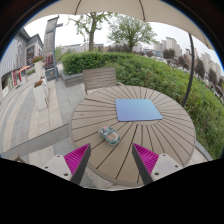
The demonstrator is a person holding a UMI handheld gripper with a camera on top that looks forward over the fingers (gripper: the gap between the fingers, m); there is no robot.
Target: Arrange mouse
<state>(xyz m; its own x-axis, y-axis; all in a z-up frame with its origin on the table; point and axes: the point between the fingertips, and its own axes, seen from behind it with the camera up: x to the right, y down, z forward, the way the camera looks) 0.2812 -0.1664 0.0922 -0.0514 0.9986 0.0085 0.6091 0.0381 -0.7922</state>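
A small pale teal-grey mouse [109, 135] lies on the round wooden slatted table [150, 135], near its front left part. A blue-grey square mouse mat [138, 109] lies flat at the middle of the table, beyond and to the right of the mouse. My gripper [112, 160] is open and empty, its two fingers with magenta pads [76, 158] spread wide over the table's near edge. The mouse lies just ahead of the fingers, slightly left of the midline.
A wooden chair [99, 78] stands at the table's far side. A parasol pole [191, 68] rises at the right. A hedge [150, 68] runs behind. Paved ground and another chair [40, 95] lie to the left.
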